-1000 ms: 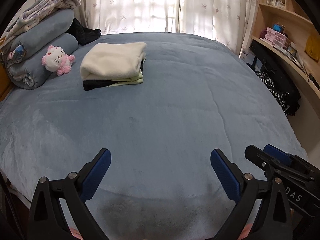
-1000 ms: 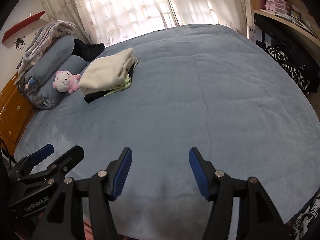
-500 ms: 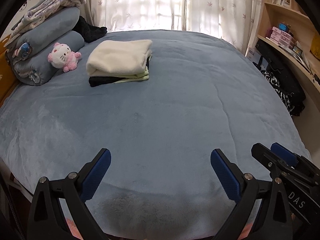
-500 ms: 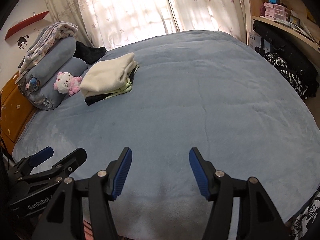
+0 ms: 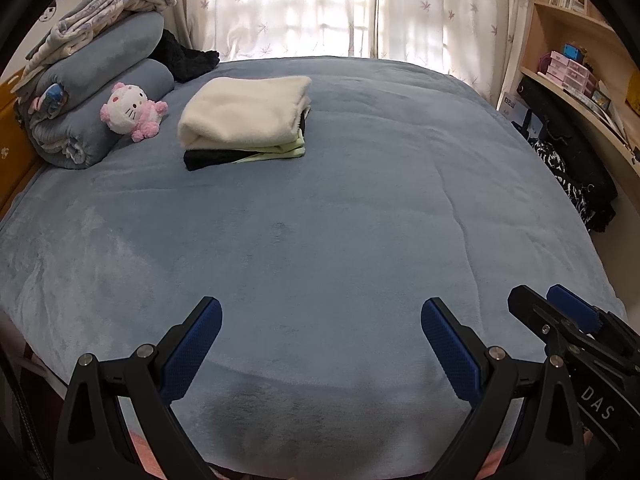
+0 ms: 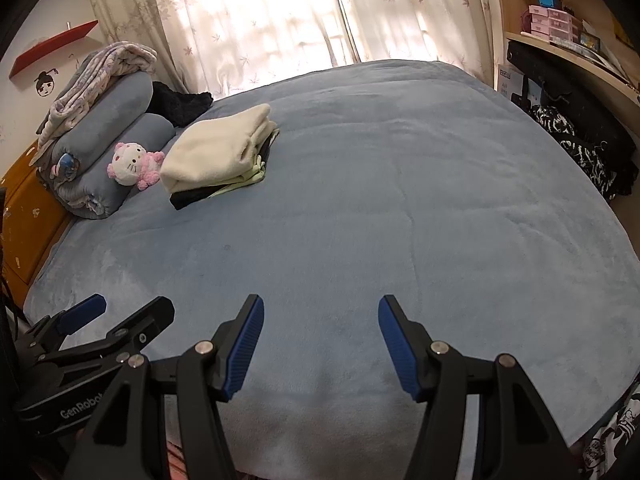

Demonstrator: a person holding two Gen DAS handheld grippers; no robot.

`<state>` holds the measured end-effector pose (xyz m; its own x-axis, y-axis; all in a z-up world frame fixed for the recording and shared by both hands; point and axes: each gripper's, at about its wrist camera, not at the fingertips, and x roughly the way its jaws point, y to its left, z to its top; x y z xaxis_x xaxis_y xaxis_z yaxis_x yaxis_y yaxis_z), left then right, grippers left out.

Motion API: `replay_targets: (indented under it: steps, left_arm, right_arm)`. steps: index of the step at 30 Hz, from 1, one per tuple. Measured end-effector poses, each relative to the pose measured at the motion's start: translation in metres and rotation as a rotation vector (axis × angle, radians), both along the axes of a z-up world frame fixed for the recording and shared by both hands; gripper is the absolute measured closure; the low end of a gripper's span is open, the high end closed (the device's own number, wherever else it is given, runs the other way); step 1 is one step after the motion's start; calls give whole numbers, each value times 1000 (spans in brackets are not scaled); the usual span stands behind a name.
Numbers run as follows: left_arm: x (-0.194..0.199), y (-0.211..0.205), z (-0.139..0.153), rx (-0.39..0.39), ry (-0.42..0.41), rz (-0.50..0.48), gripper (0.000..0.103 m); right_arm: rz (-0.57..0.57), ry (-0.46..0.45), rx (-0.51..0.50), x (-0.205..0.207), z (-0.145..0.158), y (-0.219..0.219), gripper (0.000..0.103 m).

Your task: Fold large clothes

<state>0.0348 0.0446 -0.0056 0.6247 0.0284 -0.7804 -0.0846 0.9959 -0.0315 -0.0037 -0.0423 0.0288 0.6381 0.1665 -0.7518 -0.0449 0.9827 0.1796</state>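
Note:
A stack of folded clothes, cream on top over pale green and black layers, lies at the far left of the blue bed cover. My left gripper hovers open over the near edge of the bed with nothing between its blue pads. My right gripper hangs beside it, also open and empty. Each gripper shows at the edge of the other's view, the right gripper at lower right and the left gripper at lower left. Both are far from the stack.
Rolled blue blankets with a patterned quilt on top and a pink plush cat sit at the far left by an orange headboard. A black garment lies behind them. Shelves and dark bags line the right side. Curtains hang behind the bed.
Both views have tilted up slightly, showing more of the curtains and the far bed. The grippers stay in place and keep the same opening.

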Motion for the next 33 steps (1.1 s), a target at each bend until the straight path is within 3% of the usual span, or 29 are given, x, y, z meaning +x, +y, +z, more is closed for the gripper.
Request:
replay_targets:
  steps: [33]
  left_arm:
    - [-8,2,0,1,10,34,4]
  right_arm:
    - [30,-26,17,-5,3,10,43]
